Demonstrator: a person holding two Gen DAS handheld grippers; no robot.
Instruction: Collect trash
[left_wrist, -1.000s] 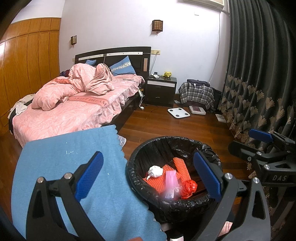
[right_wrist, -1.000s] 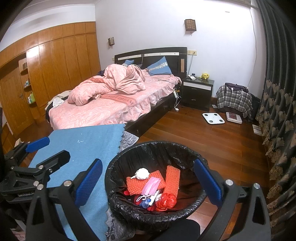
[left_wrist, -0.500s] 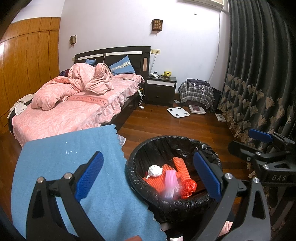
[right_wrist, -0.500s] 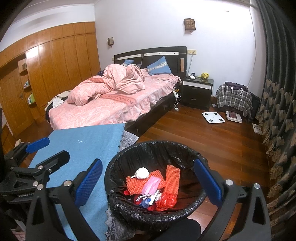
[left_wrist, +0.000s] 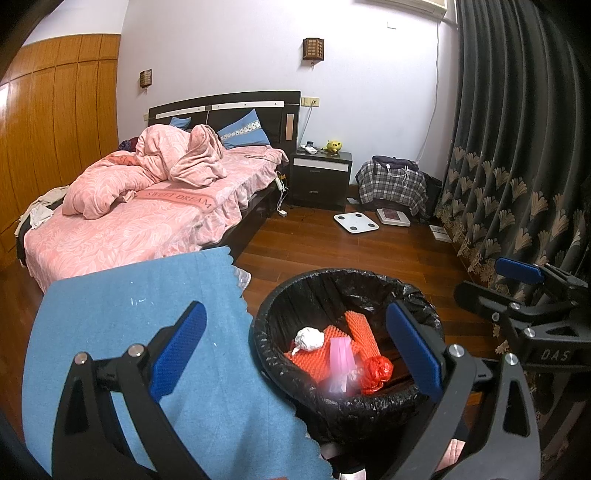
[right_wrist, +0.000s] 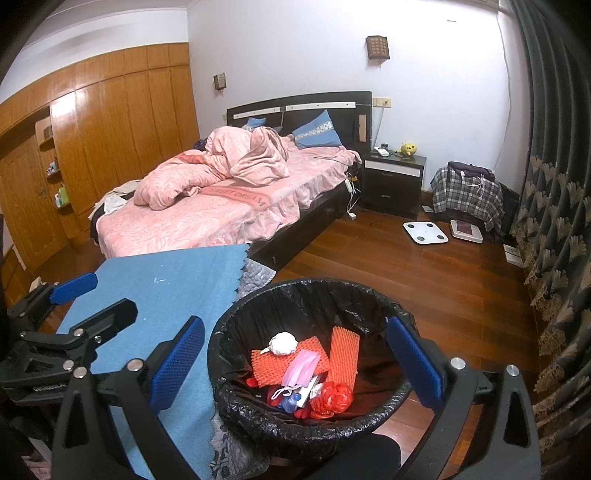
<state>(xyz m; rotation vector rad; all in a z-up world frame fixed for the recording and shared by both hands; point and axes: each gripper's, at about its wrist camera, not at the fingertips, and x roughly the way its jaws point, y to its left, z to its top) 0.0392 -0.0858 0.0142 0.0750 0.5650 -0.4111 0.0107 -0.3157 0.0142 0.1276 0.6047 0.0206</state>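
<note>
A black-lined trash bin (left_wrist: 280, 317) (right_wrist: 236, 332) stands on the wood floor beside a table with a blue cloth (left_wrist: 122, 317) (right_wrist: 170, 291). In the bin lie orange foam netting (right_wrist: 343, 350), a white paper wad (right_wrist: 282, 343), a pink mask (right_wrist: 303, 367) and a red bag (right_wrist: 332, 397). My left gripper (left_wrist: 295, 354) is open and empty, over the bin's left rim and the cloth. My right gripper (right_wrist: 295, 365) is open and empty above the bin. Each gripper shows in the other's view, the right one (left_wrist: 524, 291) and the left one (right_wrist: 70, 306).
A bed with pink bedding (left_wrist: 147, 214) stands behind the table. A nightstand (left_wrist: 319, 177), a plaid-covered item (left_wrist: 393, 186) and white scales (left_wrist: 356, 222) lie at the back. Dark curtains (left_wrist: 517, 147) hang along the right. Wooden wardrobes (right_wrist: 92, 147) line the left wall.
</note>
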